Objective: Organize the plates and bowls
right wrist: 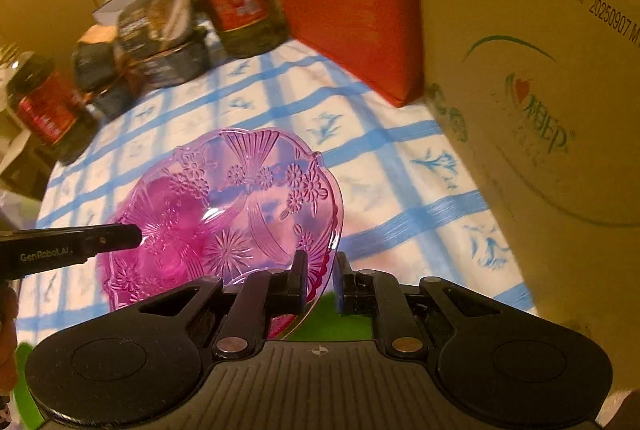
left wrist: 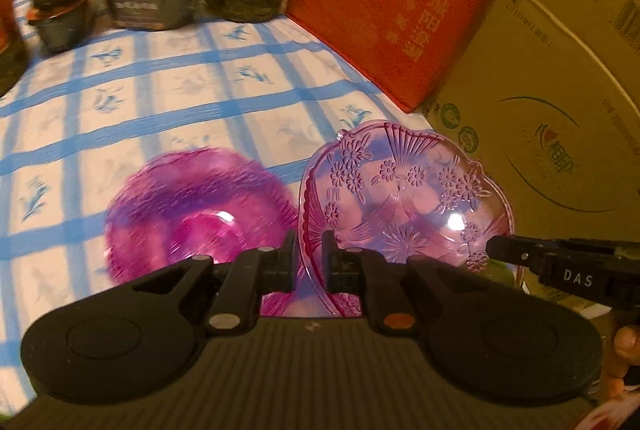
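Readable lettering on two grippers and a box

"DAS" stands in white on the right gripper (left wrist: 576, 276) at right in the left wrist view; "GenRobot.AI" marks the left gripper (right wrist: 46, 255) at left in the right wrist view; the cardboard box (right wrist: 540, 78) bears "20250907" upper right.

Clear pink floral plate (left wrist: 404, 190) tilted, lifted off cloth; 2nd magenta plate (left wrist: 192, 206) flat below-left.
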`<state>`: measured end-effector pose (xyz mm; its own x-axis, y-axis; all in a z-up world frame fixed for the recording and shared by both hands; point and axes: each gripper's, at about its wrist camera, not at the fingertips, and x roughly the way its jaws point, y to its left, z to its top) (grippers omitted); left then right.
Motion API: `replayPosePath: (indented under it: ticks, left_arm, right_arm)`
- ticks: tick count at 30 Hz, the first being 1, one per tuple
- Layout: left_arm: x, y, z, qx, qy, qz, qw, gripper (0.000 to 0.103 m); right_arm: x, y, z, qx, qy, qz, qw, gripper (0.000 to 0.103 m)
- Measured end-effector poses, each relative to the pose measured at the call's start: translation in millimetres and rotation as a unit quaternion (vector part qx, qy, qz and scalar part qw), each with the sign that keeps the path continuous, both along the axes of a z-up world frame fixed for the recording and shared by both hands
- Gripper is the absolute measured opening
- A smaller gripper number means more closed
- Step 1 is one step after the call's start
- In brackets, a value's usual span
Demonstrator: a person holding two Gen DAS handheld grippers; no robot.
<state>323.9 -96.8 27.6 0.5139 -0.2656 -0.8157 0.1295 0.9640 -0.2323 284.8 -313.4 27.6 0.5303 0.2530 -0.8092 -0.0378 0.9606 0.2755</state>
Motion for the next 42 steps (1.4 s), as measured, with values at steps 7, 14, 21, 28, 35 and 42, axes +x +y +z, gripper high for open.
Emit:
replayPosePath:
  ticks: [7, 14, 21, 28, 35, 42]
  left_arm:
    - [-49.8, 29.1, 16.0, 0.0, -0.016, 0.029, 0.9995, 0.01]
    - [-87.2, 54.1, 14.4, 0.001, -0.016, 0.05, 0.9986, 0.01]
    - [-116.8, 80.4, 11.3, -0.004, -0.018, 0.069, 0.9975, 0.01]
    - [-127.2, 96.7, 10.4, -0.006, -0.017, 0.08, 0.9966, 0.01]
    - [-114.2, 105.2, 11.5, -0.006, -0.018, 0.086, 0.9961, 0.01]
    - [-73.4, 113.4, 6.4, 0.003, -0.018, 0.092, 0.9956, 0.01]
  right_arm:
    - [-30.4, 31.8, 9.7, 0.009, -0.012, 0.028, 0.999, 0.013]
    - [-53.5, 59.9, 8.6, 0.008, -0.014, 0.054, 0.998, 0.013]
    - [-71.7, 85.0, 0.6, 0.011, -0.01, 0.076, 0.997, 0.013]
    - [-76.7, 102.2, -3.2, 0.013, -0.007, 0.09, 0.996, 0.013]
    - [-63.2, 114.4, 0.9, 0.002, -0.016, 0.099, 0.995, 0.013]
    - [-27.4, 121.6, 1.2, 0.006, -0.023, 0.099, 0.995, 0.013]
